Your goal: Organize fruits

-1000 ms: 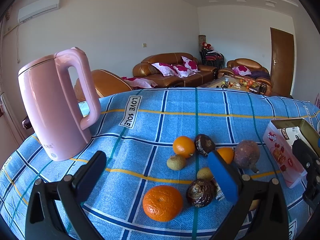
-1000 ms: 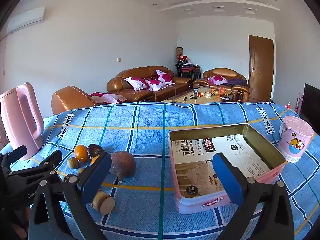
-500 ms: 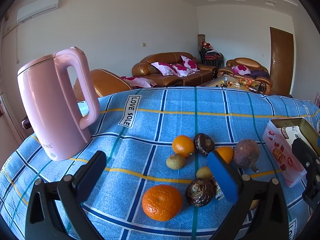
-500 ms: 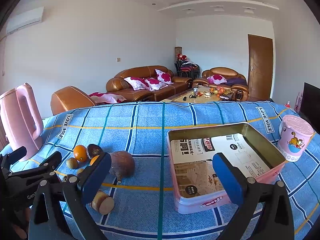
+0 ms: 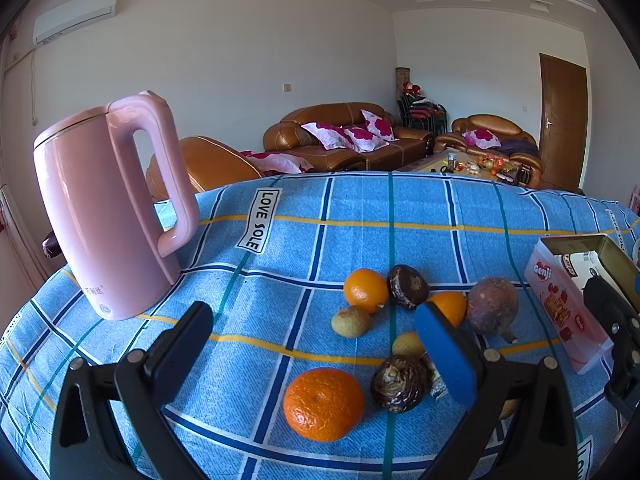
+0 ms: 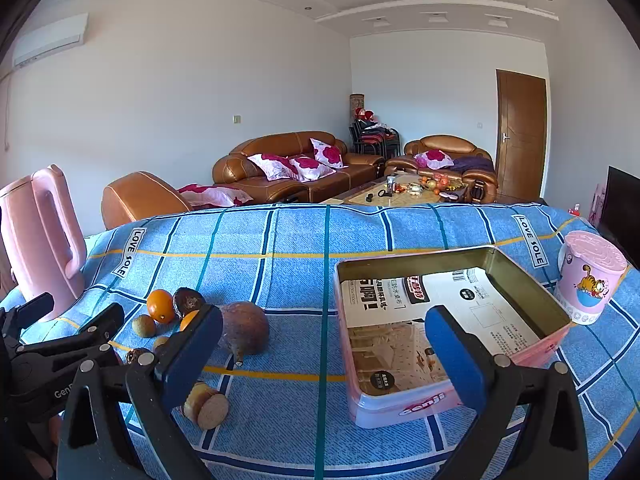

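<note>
Barely anything had shifted over the last second: the fruit kept its places on the blue checked tablecloth (image 5: pixel 360 208), and the left view had only crept a touch, so the scene slid slightly in frame. That read as a pause before the first pick, with nothing yet in the tin.

The left gripper (image 5: pixel 320 340) hovered low over the near edge of the table, jaws spread wide and holding nothing, aimed at the fruit cluster. The big orange (image 5: pixel 323 403) sat closest, right between the open fingers in the picture, with a dark wrinkled fruit (image 5: pixel 399 383) just beside it. Further back lay a smaller orange (image 5: pixel 365 289), another dark fruit (image 5: pixel 407 286) touching it, a greenish-brown small fruit (image 5: pixel 350 321), and a large purplish-brown round fruit (image 5: pixel 492 306) nearest the tin. One more orange (image 5: pixel 450 305) peeked out behind the blue pad; a pale fruit (image 5: pixel 406 344) was half hidden too, so what it was could not be told for sure.

The right gripper (image 6: pixel 324 344) was likewise wide open and empty, held level and pointed between the fruit and the open pink tin (image 6: pixel 532 288), which held only printed card. A cut piece (image 6: pixel 206 404) lay near its left finger. The pink kettle (image 5: pixel 104 216) stood well apart on the left, the cartoon cup (image 6: pixel 590 280) just beyond the tin.

By the look of it, the big orange was the left hand's easiest first grab.
</note>
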The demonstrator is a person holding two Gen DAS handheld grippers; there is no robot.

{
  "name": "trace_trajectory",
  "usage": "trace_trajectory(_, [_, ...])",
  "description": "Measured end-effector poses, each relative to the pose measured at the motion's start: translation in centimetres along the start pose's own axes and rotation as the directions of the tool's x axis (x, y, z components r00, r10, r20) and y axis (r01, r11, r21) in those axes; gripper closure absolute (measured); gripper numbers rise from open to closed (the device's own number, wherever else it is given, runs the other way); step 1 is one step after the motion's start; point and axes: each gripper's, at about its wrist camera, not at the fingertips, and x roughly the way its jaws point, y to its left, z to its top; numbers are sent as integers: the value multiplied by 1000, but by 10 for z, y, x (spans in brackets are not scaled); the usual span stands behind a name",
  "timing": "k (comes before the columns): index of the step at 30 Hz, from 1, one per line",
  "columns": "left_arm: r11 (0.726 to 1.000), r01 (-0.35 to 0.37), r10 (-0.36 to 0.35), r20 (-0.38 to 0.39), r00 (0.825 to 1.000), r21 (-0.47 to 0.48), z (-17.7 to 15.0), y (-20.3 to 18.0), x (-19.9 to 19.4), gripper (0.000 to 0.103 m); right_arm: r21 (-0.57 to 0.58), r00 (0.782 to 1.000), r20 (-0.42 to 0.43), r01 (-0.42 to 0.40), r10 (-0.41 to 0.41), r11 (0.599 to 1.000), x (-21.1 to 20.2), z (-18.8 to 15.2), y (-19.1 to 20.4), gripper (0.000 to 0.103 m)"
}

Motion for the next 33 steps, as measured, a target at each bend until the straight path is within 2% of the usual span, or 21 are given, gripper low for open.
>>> trace_trajectory(10, [1000,2,-2,-5,1000,2,0,0,1,0,-5,1000,-2,-3,3,1000,0,-1,0,1])
trace_trajectory(14, [999,-34,34,-12,999,27,-2,3,2,0,-17,1000,-7,-9,9,1000,1,-1,1,1])
trace_trajectory(17, [999,-50,50,-31,998,6,0,17,3,0,-30,1000,-24,-21,20,999,4,-1,2,2])
trace_trajectory(18, [999,-47,47,-41,998,-10,2,25,4,0,-31,999,-35,-36,34,999,5,-1,2,3])
trace_trajectory(20, [998,-44,42,-57,997,-36,3,39,4,0,-30,994,-70,-86,84,996,10,-1,4,17])
trace_trajectory(23, [996,-59,54,-76,996,-71,6,63,7,0,-45,973,-147,-188,180,981,17,-6,13,33])
trace_trajectory(26, [994,-27,16,-105,994,-104,5,80,12,1,-63,925,-247,-313,289,948,25,-13,29,33])
trace_trajectory(30, [994,67,-79,-151,985,-82,3,88,18,4,-110,885,-333,-380,326,918,30,-24,48,33])
trace_trajectory(33, [987,156,-162,-188,969,-46,1,80,19,4,-105,867,-378,-388,325,916,37,-29,51,33])
